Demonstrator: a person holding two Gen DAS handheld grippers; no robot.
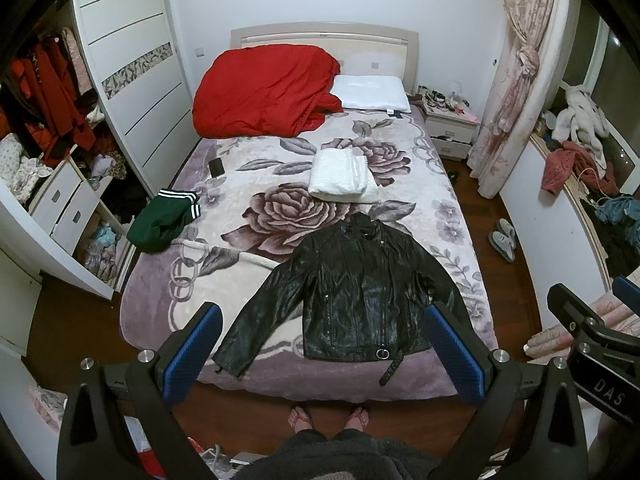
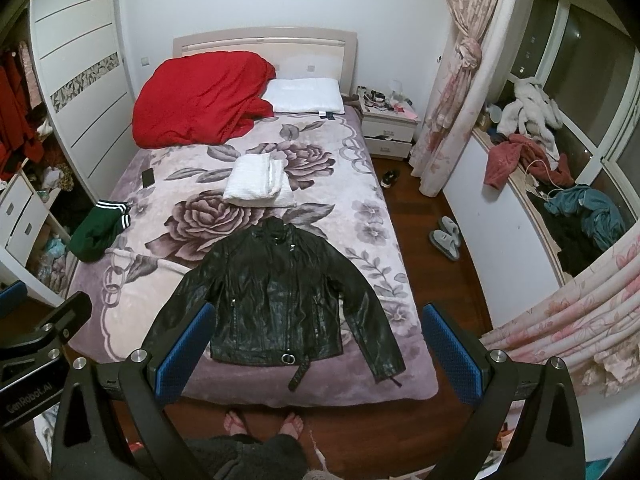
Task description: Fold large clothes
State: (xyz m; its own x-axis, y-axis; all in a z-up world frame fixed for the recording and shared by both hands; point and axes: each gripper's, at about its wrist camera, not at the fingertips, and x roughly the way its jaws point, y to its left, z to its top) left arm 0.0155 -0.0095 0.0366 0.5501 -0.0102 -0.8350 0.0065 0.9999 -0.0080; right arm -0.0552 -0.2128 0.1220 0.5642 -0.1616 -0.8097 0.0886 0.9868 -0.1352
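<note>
A black leather jacket (image 1: 352, 292) (image 2: 276, 296) lies flat, front up, at the foot of the bed (image 1: 260, 376) (image 2: 240, 384), sleeves spread and a belt strap hanging off its hem. My left gripper (image 1: 322, 316) hovers high above the bed's foot edge, open and empty, its blue pads (image 1: 196, 344) wide apart. My right gripper (image 2: 318, 316) is held at the same height beside it, also open and empty. Each gripper shows at the edge of the other's view. A folded white garment (image 1: 342, 176) (image 2: 258, 182) sits mid-bed, and a green striped garment (image 1: 164, 220) (image 2: 98, 228) lies at the left edge.
A red quilt (image 1: 264, 88) and white pillow (image 1: 372, 94) lie at the headboard; a phone (image 1: 217, 167) rests on the blanket. The person's feet (image 1: 328, 420) stand at the bed's foot. An open wardrobe (image 1: 52, 160) is left, slippers (image 1: 503, 238) and a cluttered sill (image 1: 580, 184) right.
</note>
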